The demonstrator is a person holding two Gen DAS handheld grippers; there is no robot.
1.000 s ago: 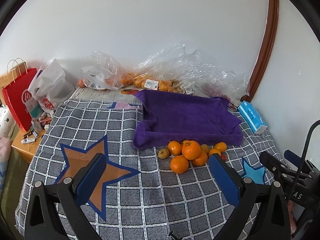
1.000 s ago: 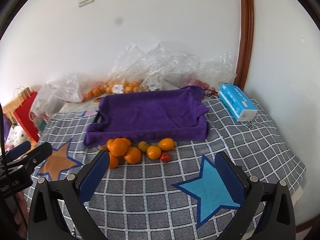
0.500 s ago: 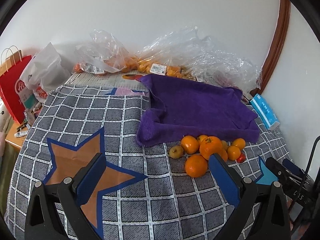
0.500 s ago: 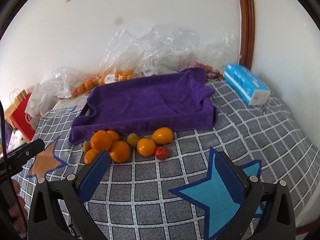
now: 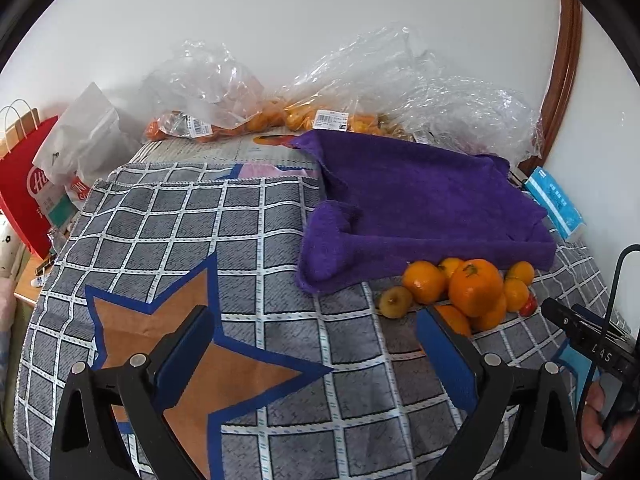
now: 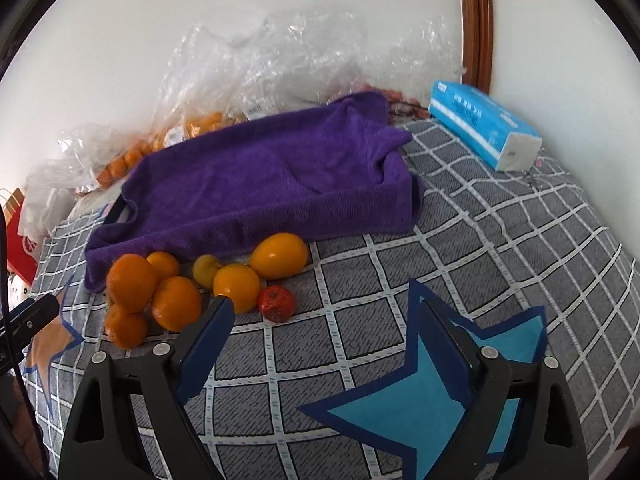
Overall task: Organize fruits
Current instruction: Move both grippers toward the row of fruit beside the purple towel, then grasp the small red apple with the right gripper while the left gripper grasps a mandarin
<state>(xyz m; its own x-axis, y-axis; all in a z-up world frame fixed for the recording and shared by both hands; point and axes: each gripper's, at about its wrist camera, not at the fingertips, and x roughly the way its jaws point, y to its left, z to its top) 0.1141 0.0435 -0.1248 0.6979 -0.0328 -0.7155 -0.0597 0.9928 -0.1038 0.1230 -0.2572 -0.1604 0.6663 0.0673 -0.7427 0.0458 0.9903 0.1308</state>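
Both claws are in the approach step, with no fruit picked up yet. The right claw (image 6: 320, 344) stands released with nothing between its blue pads; its jaws have just been closing somewhat, yet they are still well apart. The left claw (image 5: 316, 344) is likewise released and empty.

The fruit pile (image 6: 200, 284) lies on the checked cloth (image 6: 500, 240) over the tabletop, just ahead of the right claw and toward its left finger, close against the front wall of the purple-towel-covered tray (image 6: 272, 176). From the left claw the same pile sits ahead and to its right, partly hidden behind its right finger.

The fruits are mixed: several orange mandarins stacked on each other, a smooth yellow-orange oval fruit (image 6: 280, 255), a small dull yellow-green one (image 6: 206, 270), and a small red fruit (image 6: 277, 303) nearest the right claw's opening. They look round and prone to roll.

The next move likely calls for carrying the right claw forward and slightly left so one fruit, probably the red one, lies between its pads, then closing gently. Nudging the stacked mandarins could scatter them.
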